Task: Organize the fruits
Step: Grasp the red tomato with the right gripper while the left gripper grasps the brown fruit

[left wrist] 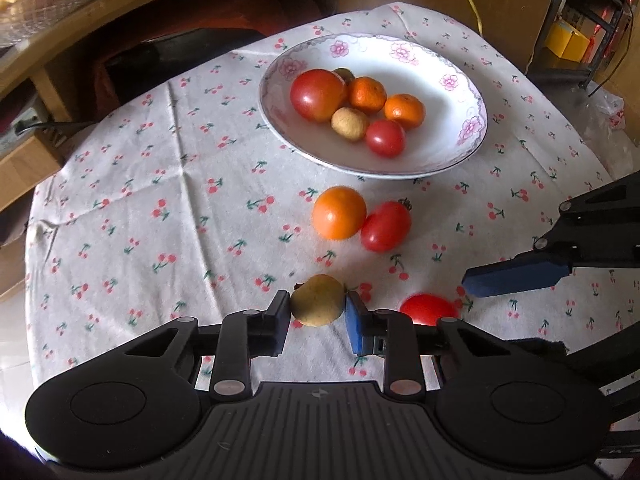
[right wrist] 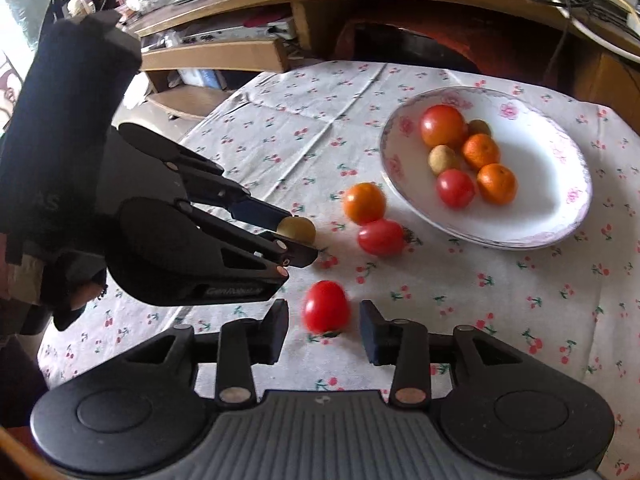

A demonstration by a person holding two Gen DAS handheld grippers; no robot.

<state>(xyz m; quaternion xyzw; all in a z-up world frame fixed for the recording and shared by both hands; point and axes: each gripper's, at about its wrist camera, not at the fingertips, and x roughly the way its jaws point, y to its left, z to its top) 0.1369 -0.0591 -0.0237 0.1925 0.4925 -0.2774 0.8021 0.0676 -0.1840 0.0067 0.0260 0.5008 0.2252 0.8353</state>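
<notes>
Fruits sit in two groups on a cherry-print tablecloth [left wrist: 140, 208]: some in a white floral plate [left wrist: 432, 152], rest loose on the cloth nearer the grippers.

Plate holds a big tomato [left wrist: 318, 94], two mandarins [left wrist: 367, 94] [left wrist: 405, 111], a small red tomato [left wrist: 385, 138], a tan longan [left wrist: 350, 123], plus one more brownish fruit [left wrist: 344, 74] mostly hidden behind the big tomato; can't tell what it is.

Loose on cloth: an orange [left wrist: 339, 212] touching an oval tomato [left wrist: 386, 226], both just beside the plate's near rim.

Left gripper [left wrist: 318, 312] has its fingers closed narrow on a tan-yellow fruit [left wrist: 318, 306], pads pressing both sides. Whether the fruit is lifted or resting on the cloth: can't tell. In right wrist view the same fruit [right wrist: 298, 229] is half covered by the left gripper's fingers.

Right gripper [right wrist: 324, 330] is spread wide w/ a red tomato [right wrist: 326, 307] between its fingers, gaps on both sides, not touching. That tomato is blurred in right wrist view; in left wrist view it is partly cut off behind the left gripper's blue pad. Only one blue finger of the right gripper shows in left wrist view, at right edge.

Bkgd: wooden shelf [left wrist: 80, 28] w/ more orange fruit at top-left corner, cropped and blurry. Dark sleeve [right wrist: 68, 100] at left of right wrist view.
</notes>
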